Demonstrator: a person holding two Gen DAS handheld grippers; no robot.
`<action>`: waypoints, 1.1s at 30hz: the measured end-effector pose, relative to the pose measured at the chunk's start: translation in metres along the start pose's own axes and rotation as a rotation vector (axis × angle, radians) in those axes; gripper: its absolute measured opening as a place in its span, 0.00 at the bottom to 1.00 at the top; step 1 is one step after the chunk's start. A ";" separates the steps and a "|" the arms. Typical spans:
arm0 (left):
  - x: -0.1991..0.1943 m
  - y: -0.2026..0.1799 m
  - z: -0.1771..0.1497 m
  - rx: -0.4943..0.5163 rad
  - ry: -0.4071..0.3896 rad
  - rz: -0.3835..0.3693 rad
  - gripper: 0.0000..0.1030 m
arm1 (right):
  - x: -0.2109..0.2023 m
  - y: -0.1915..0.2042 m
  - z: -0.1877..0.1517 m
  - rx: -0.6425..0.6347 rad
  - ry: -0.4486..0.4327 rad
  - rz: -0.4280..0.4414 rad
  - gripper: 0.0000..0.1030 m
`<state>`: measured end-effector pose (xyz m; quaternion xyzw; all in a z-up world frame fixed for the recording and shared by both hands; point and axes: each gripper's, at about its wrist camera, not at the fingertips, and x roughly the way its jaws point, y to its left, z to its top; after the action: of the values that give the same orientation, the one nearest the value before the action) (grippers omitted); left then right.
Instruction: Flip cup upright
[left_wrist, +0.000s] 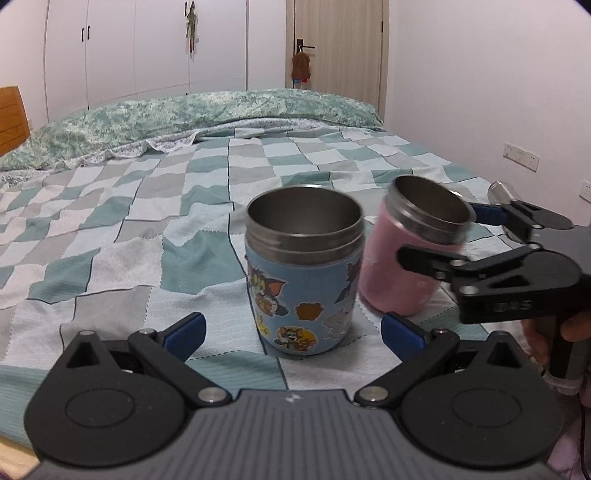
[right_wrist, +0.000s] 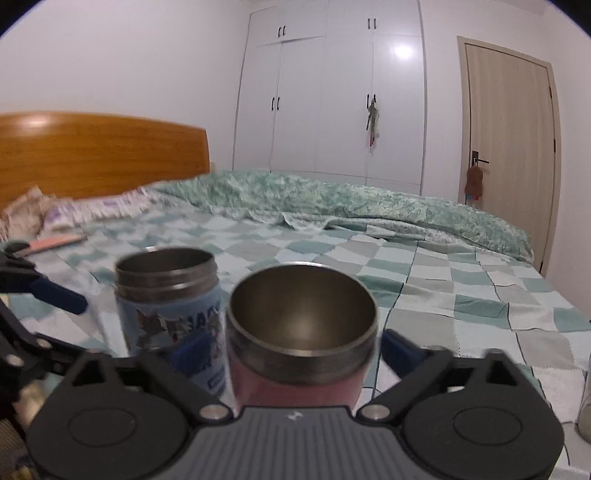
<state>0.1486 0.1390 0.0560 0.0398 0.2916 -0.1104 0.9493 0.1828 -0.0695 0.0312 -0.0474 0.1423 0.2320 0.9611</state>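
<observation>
1. Now the pink cup sits at the middle right of the left wrist view, tipped a little, mouth up, its bottom just about on the bed cover.
2. The right gripper squeezes the pink cup, one finger on each side of it.
3. The left gripper is wide open at the bottom of the frame and holds nothing.
4. The blue cup already stands up, just beside the pink one.
5. The pink cup looks like hard metal with a soft sleeve. It probably feels light and will not squash.
6. The shiny top rim may be slippery, so the pink middle is the best place to hold.
7. The bed is soft, so the cup could wobble when let go.
</observation>
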 end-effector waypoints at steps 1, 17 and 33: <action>-0.004 -0.003 0.001 0.003 -0.007 0.002 1.00 | -0.007 -0.002 0.001 0.008 -0.017 0.008 1.00; -0.074 -0.095 -0.029 -0.055 -0.332 0.032 1.00 | -0.175 -0.046 -0.024 -0.024 -0.174 -0.197 1.00; -0.053 -0.141 -0.090 -0.071 -0.496 0.184 1.00 | -0.200 -0.051 -0.092 -0.048 -0.185 -0.220 1.00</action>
<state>0.0240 0.0248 0.0101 0.0046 0.0488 -0.0199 0.9986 0.0125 -0.2155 0.0040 -0.0643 0.0414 0.1321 0.9883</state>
